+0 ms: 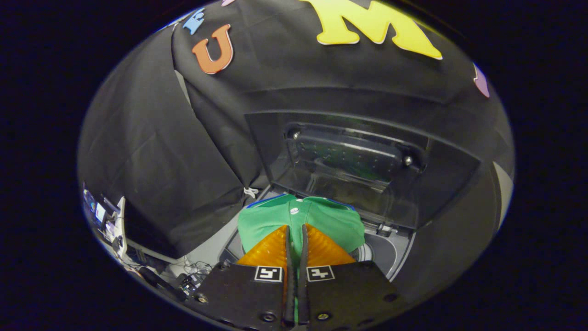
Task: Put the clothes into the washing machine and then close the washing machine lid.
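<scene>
A green garment (275, 218) with a blue edge hangs pinched between my two fingers, draped just ahead of them. My gripper (296, 227) is shut on it, the fingers almost touching with cloth between them. Below and beyond the cloth is the washing machine's round drum opening (381, 255). The machine's dark lid (353, 158) stands raised at the back, its inner face turned toward me and tilted upright behind the opening.
Black cloth covers the booth wall behind and to the left of the machine. A stand with cables and small equipment (115, 230) sits low to the left, on the floor beside the machine.
</scene>
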The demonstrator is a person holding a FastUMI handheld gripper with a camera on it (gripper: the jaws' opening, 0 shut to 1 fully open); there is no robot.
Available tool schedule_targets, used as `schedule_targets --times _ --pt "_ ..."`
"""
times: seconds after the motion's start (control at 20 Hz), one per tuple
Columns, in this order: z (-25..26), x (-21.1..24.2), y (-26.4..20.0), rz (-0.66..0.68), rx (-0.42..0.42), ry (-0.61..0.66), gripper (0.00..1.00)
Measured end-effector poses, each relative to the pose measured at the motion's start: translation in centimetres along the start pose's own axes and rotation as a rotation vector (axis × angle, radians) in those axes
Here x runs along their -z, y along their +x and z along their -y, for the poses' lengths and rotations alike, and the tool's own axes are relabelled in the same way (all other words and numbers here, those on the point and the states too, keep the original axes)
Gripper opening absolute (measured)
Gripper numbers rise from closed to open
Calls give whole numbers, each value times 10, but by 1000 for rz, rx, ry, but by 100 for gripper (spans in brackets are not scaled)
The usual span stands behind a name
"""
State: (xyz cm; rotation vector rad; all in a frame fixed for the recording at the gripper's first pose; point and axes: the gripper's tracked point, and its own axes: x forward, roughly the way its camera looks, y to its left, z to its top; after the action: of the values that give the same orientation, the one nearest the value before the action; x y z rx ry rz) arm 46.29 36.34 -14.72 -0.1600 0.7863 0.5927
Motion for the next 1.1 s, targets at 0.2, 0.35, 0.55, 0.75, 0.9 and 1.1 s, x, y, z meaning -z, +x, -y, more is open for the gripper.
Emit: schedule_targets --times 0.2,0.35,0.55,0.75,0.9,1.1 --pt "6 15 23 2 23 15 7" --pt "11 28 39 -3 55 61 7" --pt "20 49 59 -18 110 147 7" --pt "29 67 76 -38 167 223 7" --pt "32 72 80 -48 195 238 7" --pt "35 75 80 -61 217 280 7"
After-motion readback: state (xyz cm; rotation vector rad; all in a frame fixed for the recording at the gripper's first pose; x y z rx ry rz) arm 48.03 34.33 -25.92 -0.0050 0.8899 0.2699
